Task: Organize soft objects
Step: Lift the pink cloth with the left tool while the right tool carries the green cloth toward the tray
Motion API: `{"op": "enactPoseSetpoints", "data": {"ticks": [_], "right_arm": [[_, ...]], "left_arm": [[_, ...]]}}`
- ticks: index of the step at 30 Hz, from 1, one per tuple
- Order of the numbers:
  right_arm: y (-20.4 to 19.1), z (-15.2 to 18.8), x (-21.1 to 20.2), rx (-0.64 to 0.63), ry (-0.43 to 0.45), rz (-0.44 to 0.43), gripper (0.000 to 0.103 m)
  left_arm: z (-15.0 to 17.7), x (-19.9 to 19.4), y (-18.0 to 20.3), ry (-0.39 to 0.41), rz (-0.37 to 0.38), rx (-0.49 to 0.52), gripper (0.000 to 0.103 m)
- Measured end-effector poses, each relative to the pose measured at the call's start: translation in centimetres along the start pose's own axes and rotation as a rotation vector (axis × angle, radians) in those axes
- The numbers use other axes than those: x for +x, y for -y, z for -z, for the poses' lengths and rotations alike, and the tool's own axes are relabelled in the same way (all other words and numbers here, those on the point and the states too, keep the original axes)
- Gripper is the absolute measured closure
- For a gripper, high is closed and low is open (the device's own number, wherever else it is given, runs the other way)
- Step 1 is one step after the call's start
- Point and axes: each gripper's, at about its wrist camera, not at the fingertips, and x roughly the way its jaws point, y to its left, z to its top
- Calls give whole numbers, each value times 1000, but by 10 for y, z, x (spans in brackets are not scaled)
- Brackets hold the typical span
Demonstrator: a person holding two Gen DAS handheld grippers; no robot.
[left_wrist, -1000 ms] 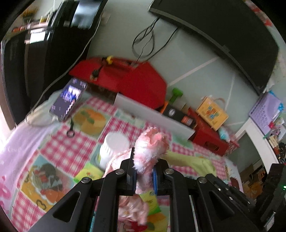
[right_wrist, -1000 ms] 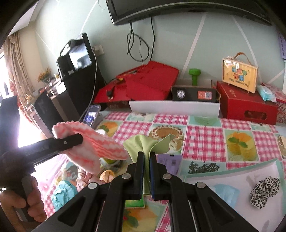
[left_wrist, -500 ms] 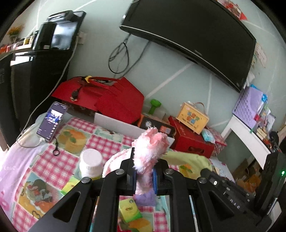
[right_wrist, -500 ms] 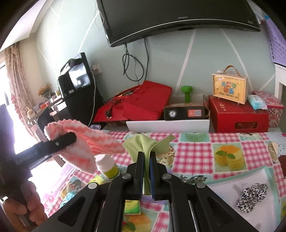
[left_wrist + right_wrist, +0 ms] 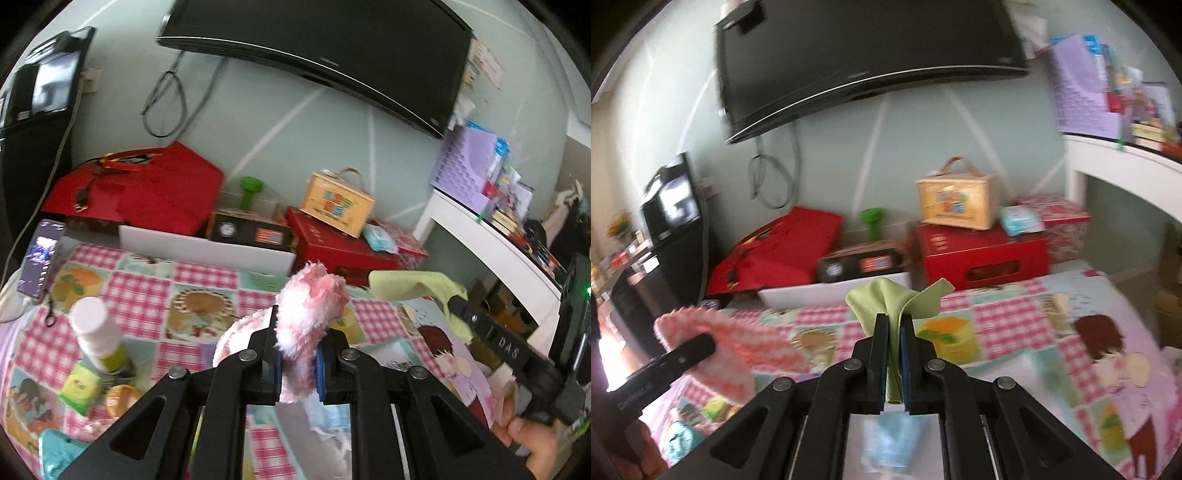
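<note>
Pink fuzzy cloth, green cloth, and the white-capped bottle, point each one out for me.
pink fuzzy cloth (image 5: pixel 312 306), left wrist view, fluffy top above the tongs
green cloth (image 5: pixel 892 299), right wrist view, bunched upper fold
white-capped bottle (image 5: pixel 96 334), left wrist view, white body

TV on wall | white bottle on checkered tablecloth | red box

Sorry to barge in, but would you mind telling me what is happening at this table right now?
A person holds a gripper in each hand above the checkered tablecloth. The left gripper is clamped on a fluffy pink cloth, and the right gripper is clamped on a light green cloth. Both cloths are lifted off the table; neither has been set down yet.
</note>
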Motion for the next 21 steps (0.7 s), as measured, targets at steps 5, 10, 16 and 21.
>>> {"op": "enactPoseSetpoints", "data": {"ticks": [5, 10, 16, 21], "right_arm": [[43, -5, -9, 60, 14, 101, 96], [74, -3, -15, 105, 7, 170, 96], [85, 5, -1, 120, -66, 180, 96], [78, 14, 15, 92, -148, 173, 96]], "left_arm": [[8, 14, 27, -44, 41, 51, 89], [16, 26, 46, -88, 81, 77, 89], [29, 45, 61, -150, 105, 113, 89], [37, 58, 64, -214, 119, 112, 89]]}}
